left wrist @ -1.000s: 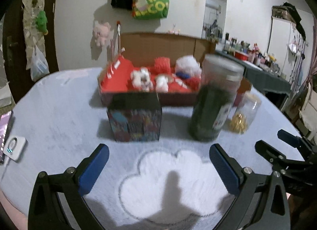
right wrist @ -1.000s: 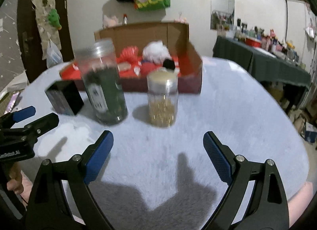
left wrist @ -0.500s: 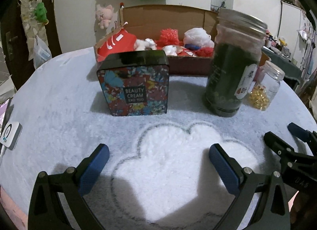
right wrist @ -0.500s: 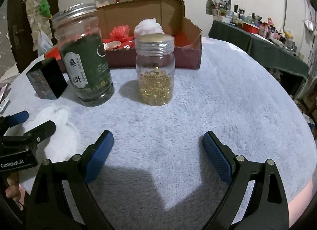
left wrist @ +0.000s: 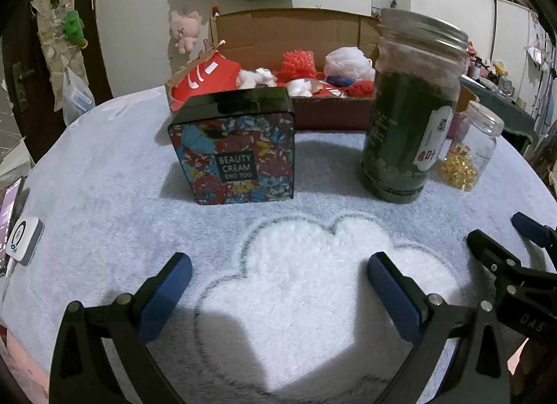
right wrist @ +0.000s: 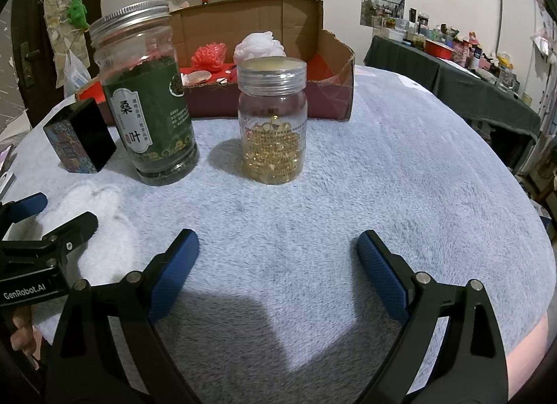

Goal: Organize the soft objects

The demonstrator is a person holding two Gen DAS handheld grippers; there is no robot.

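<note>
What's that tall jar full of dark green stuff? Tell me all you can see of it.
The tall jar is clear, probably plastic, with a ribbed silver screw lid that is on. It is filled most of the way with dark green dried leaves and wears a green label with a white panel of Chinese characters. It stands upright on the fluffy pale blue cloth, between the floral box and the small jar of golden beads, in front of the cardboard box. Nothing grips it.

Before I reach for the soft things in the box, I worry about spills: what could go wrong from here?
1. The tall green-leaf jar and the beauty cream tin stand between the open left tongs and the cardboard box; a straight reach might topple them.
2. The small jar of golden capsules stands directly ahead of the open right tongs and looks easy to knock.
</note>
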